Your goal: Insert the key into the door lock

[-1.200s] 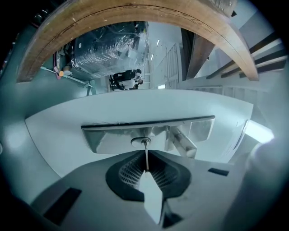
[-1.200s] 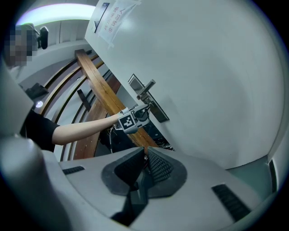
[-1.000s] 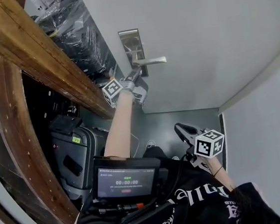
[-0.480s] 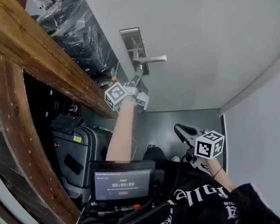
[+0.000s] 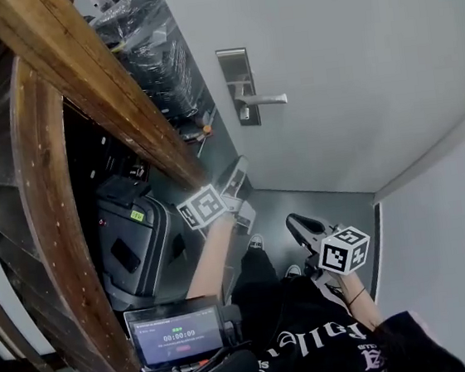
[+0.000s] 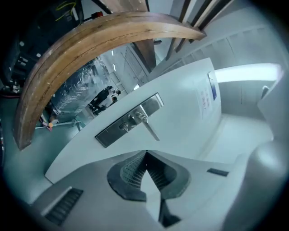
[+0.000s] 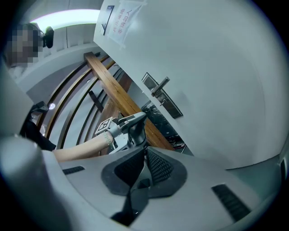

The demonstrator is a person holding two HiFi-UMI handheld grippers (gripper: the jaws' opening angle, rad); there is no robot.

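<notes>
Closed on nothing, the left gripper (image 5: 236,176) has been drawn back from the lock plate (image 5: 239,87) at its 12 o'clock. The key (image 5: 245,114) seems left in it, so insertion is judged done. The right gripper (image 5: 299,225) is likewise closed and empty.

even indoor light | ceiling strip glare | fisheye edges dark, blurred

curved wooden rail (image 5: 92,84) over a grey floor (image 5: 322,200), pale wall (image 5: 457,255) beside.
</notes>
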